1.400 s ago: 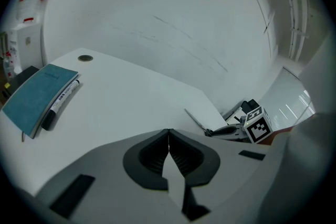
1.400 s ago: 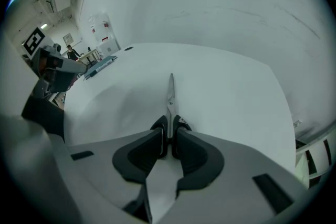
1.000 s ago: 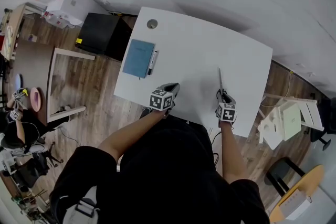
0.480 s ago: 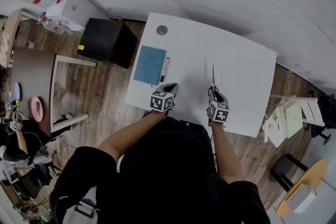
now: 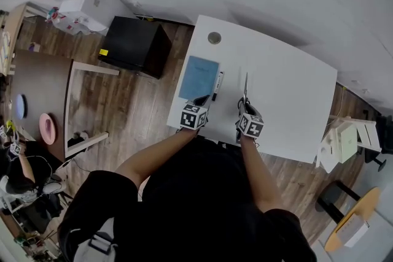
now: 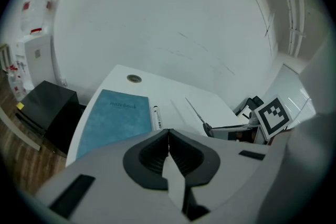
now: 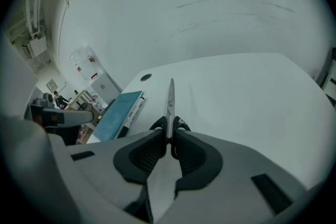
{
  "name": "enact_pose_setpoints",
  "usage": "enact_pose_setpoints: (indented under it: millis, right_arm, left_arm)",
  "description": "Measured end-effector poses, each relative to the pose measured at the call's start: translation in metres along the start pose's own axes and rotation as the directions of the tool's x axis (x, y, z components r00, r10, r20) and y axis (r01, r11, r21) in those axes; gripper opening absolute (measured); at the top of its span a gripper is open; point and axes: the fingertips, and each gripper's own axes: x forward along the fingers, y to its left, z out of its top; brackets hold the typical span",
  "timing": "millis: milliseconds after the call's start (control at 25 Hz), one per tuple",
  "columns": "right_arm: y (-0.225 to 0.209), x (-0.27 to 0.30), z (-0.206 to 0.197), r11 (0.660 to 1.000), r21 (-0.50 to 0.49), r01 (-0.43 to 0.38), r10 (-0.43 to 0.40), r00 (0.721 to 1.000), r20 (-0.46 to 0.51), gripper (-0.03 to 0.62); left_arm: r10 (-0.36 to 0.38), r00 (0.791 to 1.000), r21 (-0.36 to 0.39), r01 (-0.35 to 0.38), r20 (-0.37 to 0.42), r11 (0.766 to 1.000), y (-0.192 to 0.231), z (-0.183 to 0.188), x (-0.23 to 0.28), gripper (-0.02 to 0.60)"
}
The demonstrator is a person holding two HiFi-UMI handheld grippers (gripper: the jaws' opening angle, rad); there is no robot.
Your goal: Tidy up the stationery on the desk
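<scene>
The right claw (image 7: 168, 134) is clamped on the scissors (image 7: 170, 98). Its pads press on the black handle loops, and the closed blades stand straight out ahead of the claw, over the white tabletop (image 5: 288, 89). I cannot tell if the tip touches the surface.

The left claw (image 6: 168, 136) has its jaws together with nothing between them. Just ahead of it lies the blue notebook (image 6: 115, 118), flat on the tabletop, and the pen (image 6: 156, 117) lies beside the notebook's right edge, between the two claws.

I judge that the scissors are stiff and rather light, with smooth metal blades and a sharp point. The handles are the better place to hold, as now, because plastic slips less than steel. Still, the long blades can swing in the pads, so the grip should be firm.

The notebook looks thin, with a cover that may bend. It lies flat, so it is best taken at an edge, probably the one near the tabletop's border. The pen is round and smooth and may roll; it is best taken at its middle.
</scene>
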Motion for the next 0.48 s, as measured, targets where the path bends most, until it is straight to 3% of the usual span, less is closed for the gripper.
enact_pose_setpoints:
  millis: [480]
  right_arm:
    - [0.066, 0.038, -0.021, 0.997, 0.060, 0.053, -0.051, 0.998, -0.033, 0.089]
  left_arm:
    - [-0.073, 0.997, 0.027, 0.074, -0.019, 0.997, 0.029, -0.005, -0.017, 0.014]
